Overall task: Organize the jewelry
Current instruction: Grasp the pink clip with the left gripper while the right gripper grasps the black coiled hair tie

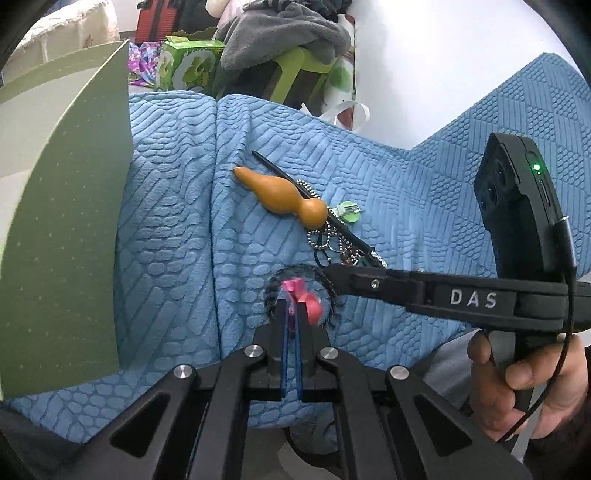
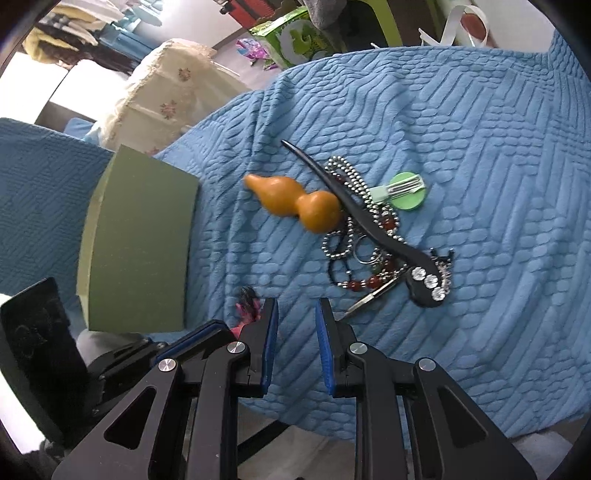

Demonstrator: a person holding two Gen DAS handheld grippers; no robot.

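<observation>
My left gripper (image 1: 291, 306) is shut on a pink hair tie charm (image 1: 301, 295) with a black fuzzy band (image 1: 328, 291), at the blue quilted cloth (image 1: 177, 229). An orange gourd pendant (image 1: 288, 195) (image 2: 299, 203), a black hair stick with rhinestones (image 2: 373, 225), a ball chain and red bead bracelet (image 2: 365, 251) and a green round clip (image 2: 408, 192) lie in a pile. My right gripper (image 2: 295, 314) is open just short of the pile; its arm (image 1: 461, 295) crosses the left wrist view. The pink charm (image 2: 245, 308) shows left of it.
A green box (image 1: 62, 221) (image 2: 140, 240) stands at the left of the cloth. Behind the cloth are green cartons (image 1: 188, 62), grey fabric (image 1: 284, 33) and a cream floral cushion (image 2: 162, 92). The cloth's front edge drops off near me.
</observation>
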